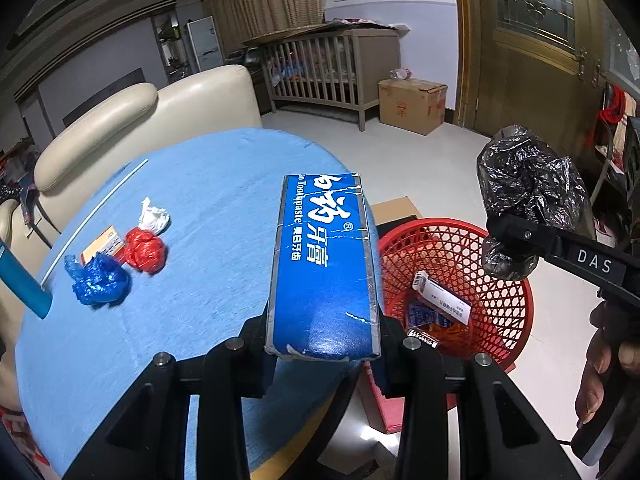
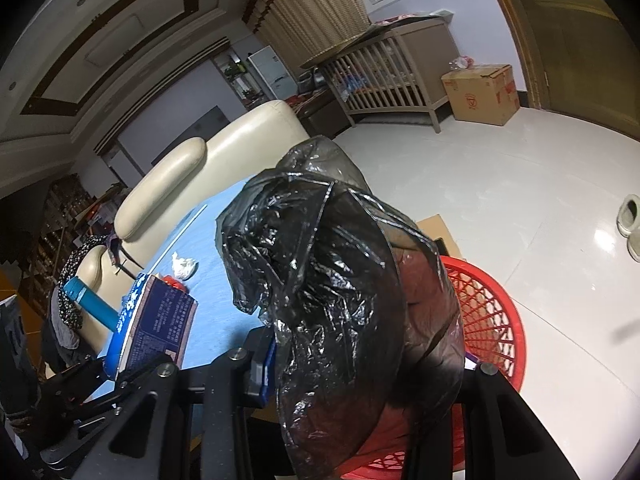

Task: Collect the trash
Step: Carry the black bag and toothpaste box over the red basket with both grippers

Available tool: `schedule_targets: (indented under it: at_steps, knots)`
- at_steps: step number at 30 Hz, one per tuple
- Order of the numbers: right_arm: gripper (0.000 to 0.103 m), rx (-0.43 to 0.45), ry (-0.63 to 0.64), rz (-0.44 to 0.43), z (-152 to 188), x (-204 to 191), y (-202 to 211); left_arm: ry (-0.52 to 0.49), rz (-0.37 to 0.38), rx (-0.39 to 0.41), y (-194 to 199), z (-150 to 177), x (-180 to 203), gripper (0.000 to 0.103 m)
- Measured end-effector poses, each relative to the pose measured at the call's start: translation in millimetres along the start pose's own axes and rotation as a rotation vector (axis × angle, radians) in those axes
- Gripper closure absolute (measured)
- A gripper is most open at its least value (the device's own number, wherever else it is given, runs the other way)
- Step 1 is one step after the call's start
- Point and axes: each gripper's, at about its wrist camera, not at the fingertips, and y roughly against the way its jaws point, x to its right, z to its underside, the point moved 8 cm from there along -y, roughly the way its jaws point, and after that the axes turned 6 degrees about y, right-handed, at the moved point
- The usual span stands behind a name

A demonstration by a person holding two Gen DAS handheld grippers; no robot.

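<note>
carry step: left gripper jaws grip the toothpaste box, right gripper jaws grip the black bag; next, release over the red basket beyond both jaws.

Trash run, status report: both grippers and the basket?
Left gripper shut on toothpaste box. Right gripper shut on black plastic bag. Red basket unobstructed.
</note>
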Motion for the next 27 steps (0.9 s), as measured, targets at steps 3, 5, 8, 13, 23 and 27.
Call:
schedule_targets:
  at_steps: [3, 5, 8, 13, 23, 27]
  knots:
    - [0.062, 0.001, -0.008, 0.009, -0.3, 7.5, 2.2, -0.010, 0.010, -0.003, -1.5, -1.6, 8.5, 0.063]
    - [0.062, 0.001, -0.013, 0.017, 0.1, 12.6, 3.5, -0.016, 0.018, -0.006, -2.8, -2.7, 14.0, 0.063]
    - [0.062, 0.000, -0.024, 0.029, 1.6, 20.8, 5.1, -0.029, 0.027, -0.008, -4.8, -4.0, 21.3, 0.063]
    - [0.062, -0.015, -0.037, 0.049, 4.2, 33.8, 5.8, -0.043, 0.039, -0.012, -8.0, -6.1, 31.0, 0.063]
    - [0.062, -0.058, -0.067, 0.074, 14.4, 53.2, -0.4, -0.063, 0.052, -0.019, -13.5, -9.6, 44.9, 0.063]
    - [0.062, -0.073, -0.072, 0.080, 16.7, 56.4, -3.4, -0.064, 0.056, -0.021, -14.7, -10.2, 47.6, 0.063]
